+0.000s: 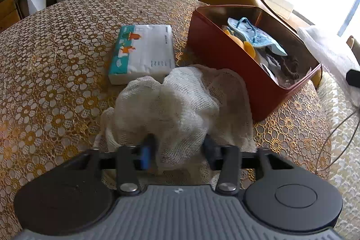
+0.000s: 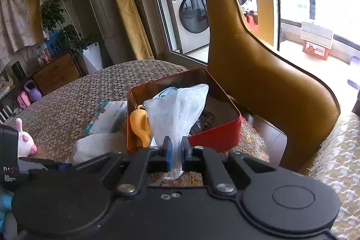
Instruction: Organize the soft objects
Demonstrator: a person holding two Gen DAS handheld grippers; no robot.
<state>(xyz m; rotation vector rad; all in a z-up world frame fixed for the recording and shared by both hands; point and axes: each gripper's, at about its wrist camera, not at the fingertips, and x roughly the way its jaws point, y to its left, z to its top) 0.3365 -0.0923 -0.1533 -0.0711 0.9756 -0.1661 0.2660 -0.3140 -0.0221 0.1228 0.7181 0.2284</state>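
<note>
A crumpled white mesh cloth (image 1: pixel 171 100) lies on the patterned tablecloth, bunched between the fingers of my left gripper (image 1: pixel 177 145); the jaws stand apart around it, closing on the bundle. A red tin box (image 1: pixel 216 55) at the right holds a blue cloth (image 1: pixel 254 37), a yellow toy (image 1: pixel 243 46) and dark items. My right gripper (image 2: pixel 176 150) is shut on a pale blue-white mesh cloth (image 2: pixel 177 109), held up in front of the red box (image 2: pixel 216 138). The yellow toy (image 2: pixel 140 125) leans at the box's left wall. The white cloth also shows in the right wrist view (image 2: pixel 94 145).
A tissue pack (image 1: pixel 141 53) lies left of the box, also visible in the right wrist view (image 2: pixel 105 116). A white bunny plush (image 2: pixel 24 141) sits at the left. A mustard chair (image 2: pixel 258 73) stands behind the box. The table edge curves at the right (image 1: pixel 319 127).
</note>
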